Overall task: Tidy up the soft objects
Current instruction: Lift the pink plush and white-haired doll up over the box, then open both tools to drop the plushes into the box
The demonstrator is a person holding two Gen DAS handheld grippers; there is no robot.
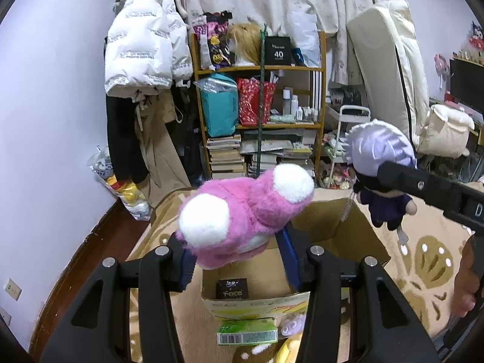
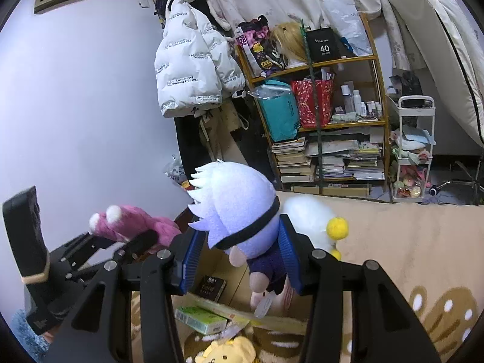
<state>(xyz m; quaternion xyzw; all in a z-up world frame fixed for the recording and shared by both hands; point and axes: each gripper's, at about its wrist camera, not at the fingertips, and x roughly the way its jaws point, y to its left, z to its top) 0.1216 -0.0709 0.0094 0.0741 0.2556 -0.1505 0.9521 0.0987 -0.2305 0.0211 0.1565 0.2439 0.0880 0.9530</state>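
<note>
My left gripper (image 1: pixel 239 251) is shut on a pink plush with white paws (image 1: pixel 242 211) and holds it above an open cardboard box (image 1: pixel 320 227). My right gripper (image 2: pixel 242 254) is shut on a white-haired doll in dark clothes (image 2: pixel 239 211) and holds it over the same box (image 2: pixel 224 272). The doll (image 1: pixel 378 163) and the right gripper also show at the right of the left wrist view. The pink plush (image 2: pixel 133 224) and the left gripper show at the left of the right wrist view. A small black "face" box (image 1: pixel 232 289) lies inside the cardboard box.
A white plush with yellow parts (image 2: pixel 317 224) lies just beyond the box on the beige rug (image 2: pixel 423 242). A green packet (image 1: pixel 246 331) and a yellow plush (image 2: pixel 227 351) lie in front of the box. A crowded shelf (image 1: pixel 260 96), hanging coats (image 1: pixel 145 45) and a white cart (image 2: pixel 414 148) stand behind.
</note>
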